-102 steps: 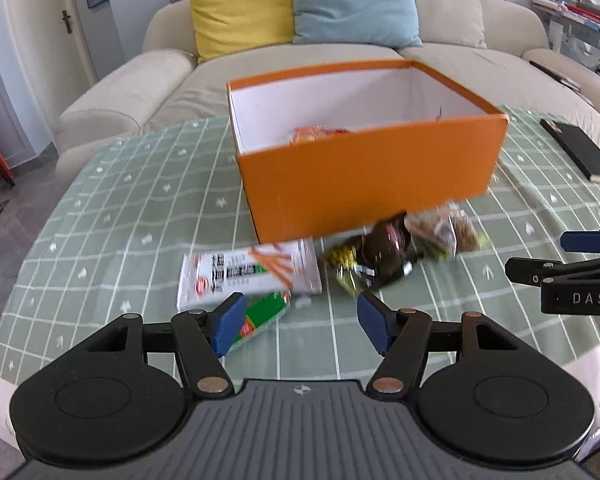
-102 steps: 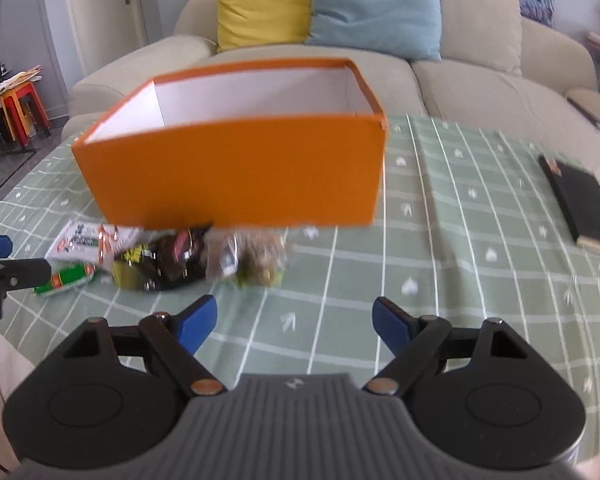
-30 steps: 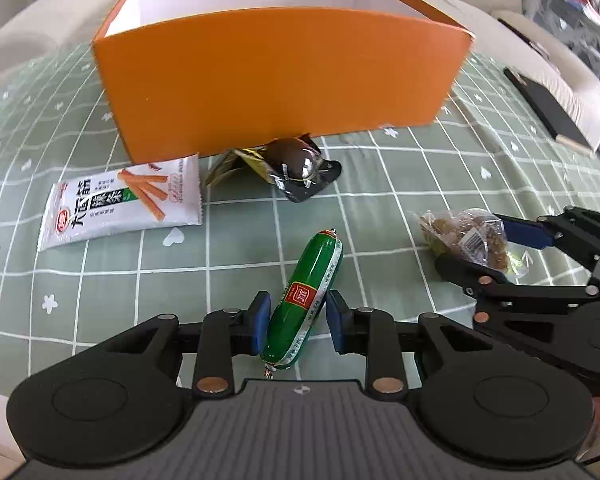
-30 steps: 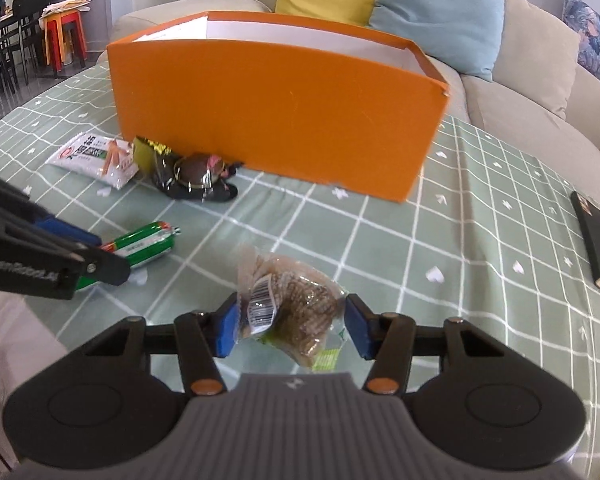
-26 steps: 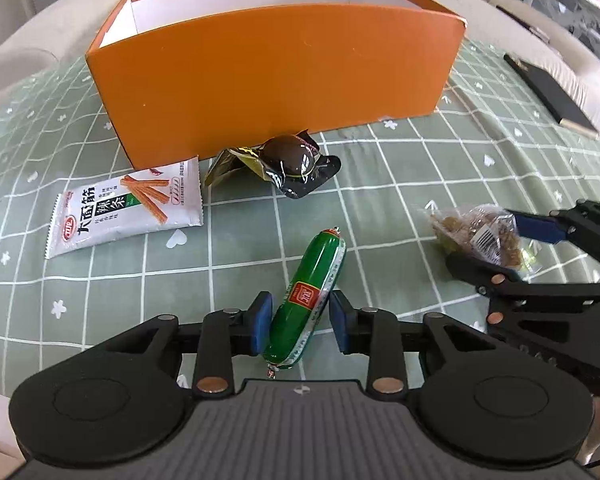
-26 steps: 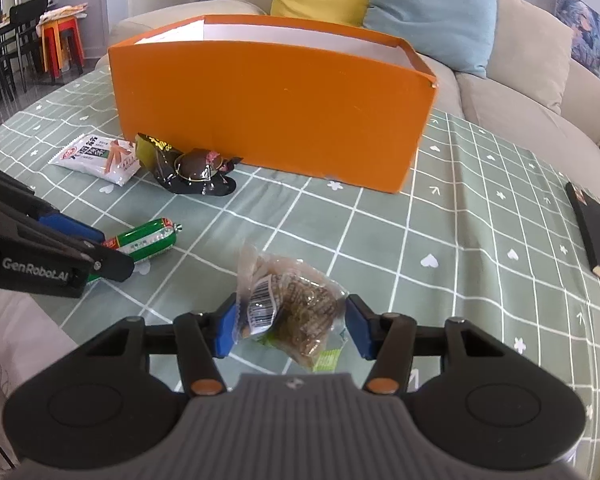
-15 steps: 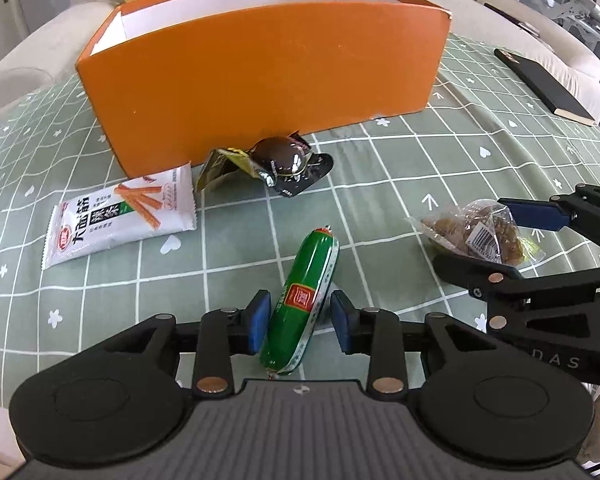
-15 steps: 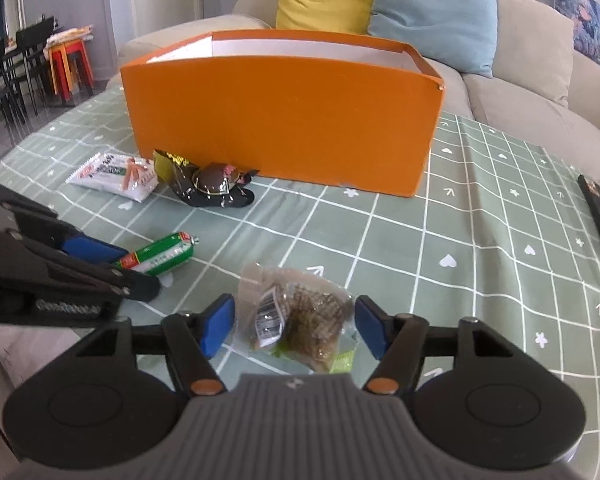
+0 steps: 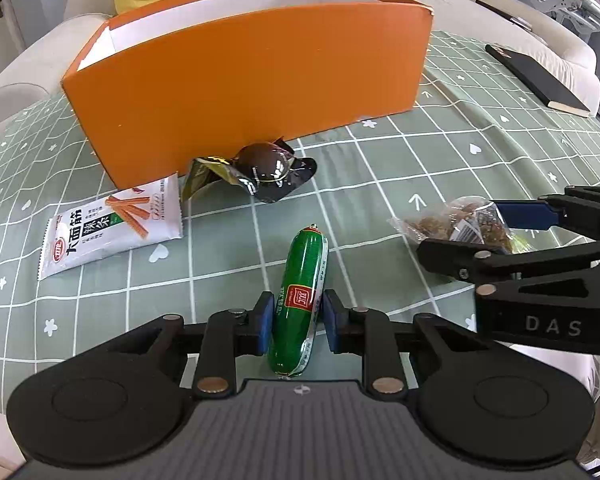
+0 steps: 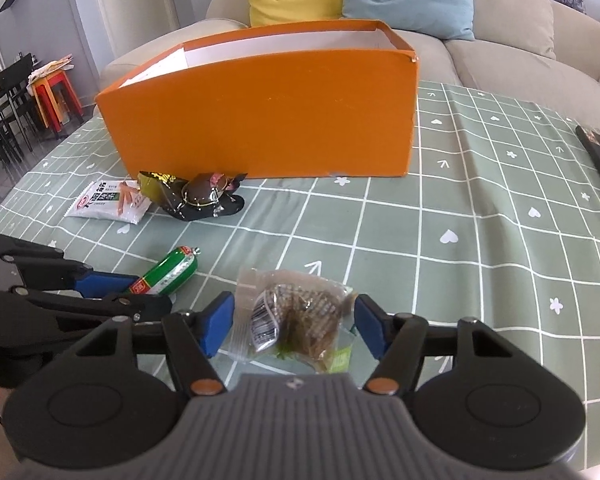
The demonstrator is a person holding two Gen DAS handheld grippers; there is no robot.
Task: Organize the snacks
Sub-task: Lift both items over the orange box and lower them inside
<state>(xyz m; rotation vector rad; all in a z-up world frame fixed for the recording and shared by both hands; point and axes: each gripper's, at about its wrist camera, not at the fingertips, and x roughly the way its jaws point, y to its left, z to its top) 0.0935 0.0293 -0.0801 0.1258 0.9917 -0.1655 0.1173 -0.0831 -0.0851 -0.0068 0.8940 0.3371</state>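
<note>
The sofa (image 10: 500, 56) with its yellow and blue cushions runs behind the table, whose green checked cloth (image 9: 440, 160) carries everything. The orange box (image 9: 252, 92) sits open-topped toward the far edge; both cameras now look at it from lower down than three seconds back, when they peered over its rim. A black notebook (image 9: 536, 80) lies near the table's right edge.

Against the box's front wall rest the white noodle-stick packet (image 9: 112, 226) and, just to its right, the dark foil snack (image 9: 260, 174), both where they were.

The left gripper (image 9: 296, 316) has its blue pads pressed on the green sausage (image 9: 304, 280), which points away toward the box; half a second ago the pads stood slightly off it. It is near the table's front edge, whether lifted or resting I cannot tell.

The right gripper (image 10: 290, 326) straddles the clear bag of brown snacks (image 10: 296, 316), fingers spread and apparently apart from it; a second ago they were pinching it. That bag lies on the cloth near the front edge, right of the sausage.
</note>
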